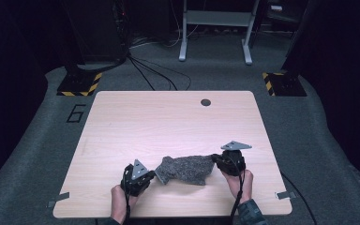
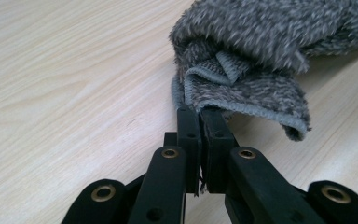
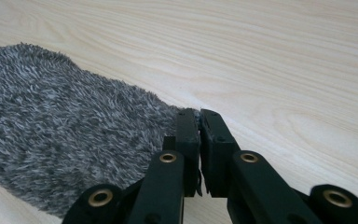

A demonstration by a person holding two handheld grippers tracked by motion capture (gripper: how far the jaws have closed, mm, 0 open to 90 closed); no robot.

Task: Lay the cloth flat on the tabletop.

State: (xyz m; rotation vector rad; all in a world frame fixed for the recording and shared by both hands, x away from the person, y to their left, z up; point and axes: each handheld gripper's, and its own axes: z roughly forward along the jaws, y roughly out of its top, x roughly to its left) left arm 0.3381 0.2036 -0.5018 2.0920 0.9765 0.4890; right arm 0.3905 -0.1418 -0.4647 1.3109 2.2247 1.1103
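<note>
Nearest the person, two hands come in over the near edge of the table (image 1: 122, 117), each with a gripper. The left gripper (image 1: 153, 176) has its jaws pressed together on the hemmed edge of a grey fluffy cloth (image 1: 186, 168); in the left gripper view that gripper (image 2: 199, 113) pinches the cloth (image 2: 256, 56) right at its stitched border, with the fabric bunched and folded just beyond the tips. The right gripper (image 1: 215, 159) is likewise closed on the cloth's right end; in the right gripper view that gripper (image 3: 199, 114) nips a thin corner of the cloth (image 3: 60, 140), the pile spreading away to the left.

The cloth lies near the near edge, a little right of centre, stretched between the two grippers and sagging onto the wood in the middle.

The step in hand looks like spreading or folding: both ends are gripped and the cloth is ready to be lifted or pulled taut. The next move probably calls for both hands to rise and travel together, keeping tension even so neither thin pinch slips off the hem.

Farther off the tabletop is bare but for a dark round hole (image 1: 206, 102) near the far edge. Beyond it, on the floor, are cables (image 1: 154, 75), a grey stand (image 1: 215, 28) and two striped bases (image 1: 79, 84), all well apart from the work.
</note>
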